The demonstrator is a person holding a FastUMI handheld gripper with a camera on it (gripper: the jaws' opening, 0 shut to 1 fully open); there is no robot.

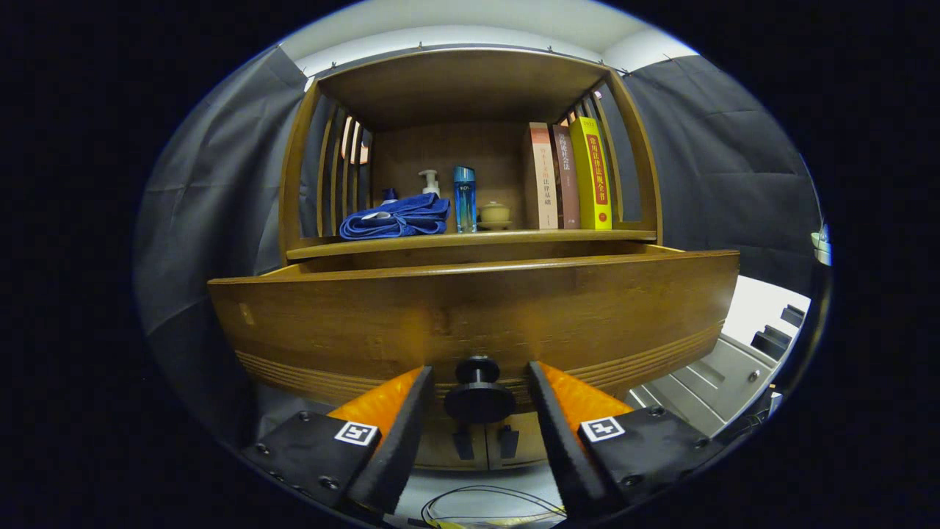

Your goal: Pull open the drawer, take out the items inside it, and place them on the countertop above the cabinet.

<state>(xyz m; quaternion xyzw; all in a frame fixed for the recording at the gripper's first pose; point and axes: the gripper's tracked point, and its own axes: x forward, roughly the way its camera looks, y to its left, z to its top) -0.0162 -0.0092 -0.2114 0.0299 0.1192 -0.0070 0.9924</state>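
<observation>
The drawer (pixel 470 323) stands partly pulled out of the cabinet, its wooden front close ahead of the hand-held gripper (pixel 477 382), and its inside is hidden behind that front, so what lies in it cannot be told. The hand-held gripper is released: its two fingers flank the round dark knob (pixel 477 397) with a gap on each side, touching nothing.

The risks, as I judge them, run from left to right. On the counter (pixel 470 239) above the drawer the left end is taken by a folded blue cloth (pixel 396 219), then a pump bottle (pixel 429 182), a blue bottle (pixel 463 198), a small lidded pot (pixel 494 214) and three upright books (pixel 569 176) — an item set down carelessly could tip the bottles.

Pulling the knob further could also drag the drawer off its runners. The hand-held gripper points level and straight at the knob, low against the drawer front — it must rise well above that front to reach in.
</observation>
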